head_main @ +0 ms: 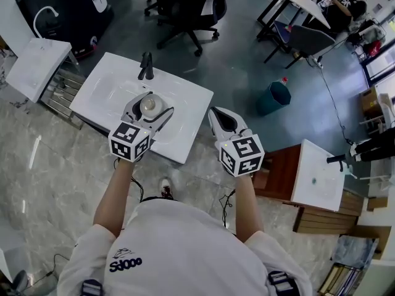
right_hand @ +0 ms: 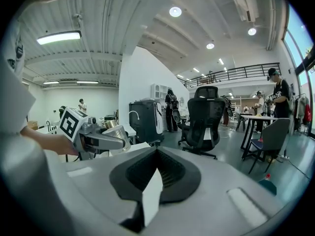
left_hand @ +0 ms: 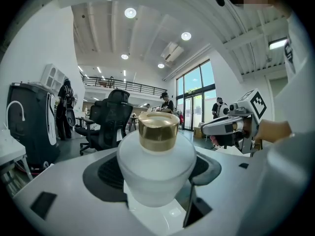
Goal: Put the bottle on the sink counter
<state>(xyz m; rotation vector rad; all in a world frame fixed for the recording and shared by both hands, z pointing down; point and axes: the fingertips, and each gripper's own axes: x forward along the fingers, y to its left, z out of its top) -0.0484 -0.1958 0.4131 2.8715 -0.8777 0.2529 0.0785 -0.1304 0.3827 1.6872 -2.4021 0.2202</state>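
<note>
A frosted white bottle (head_main: pixel 149 105) with a gold cap (left_hand: pixel 158 131) sits between the jaws of my left gripper (head_main: pixel 147 101), which is shut on its body (left_hand: pixel 156 167). In the head view the bottle is over the front part of the white sink counter (head_main: pixel 188 101), near the black faucet (head_main: pixel 146 66). Whether it touches the surface I cannot tell. My right gripper (head_main: pixel 223 119) hangs just off the sink's right edge, jaws together and holding nothing (right_hand: pixel 156 170). The right gripper view shows the left gripper (right_hand: pixel 93 135) and the bottle (right_hand: pixel 112 130) at the left.
Another white sink (head_main: pixel 34 66) stands at the far left, and a third (head_main: pixel 318 176) on a wooden cabinet at the right. A teal bin (head_main: pixel 273 97), a black office chair (head_main: pixel 185 8) and a black machine (head_main: pixel 62 8) stand beyond. People are at the tables far off.
</note>
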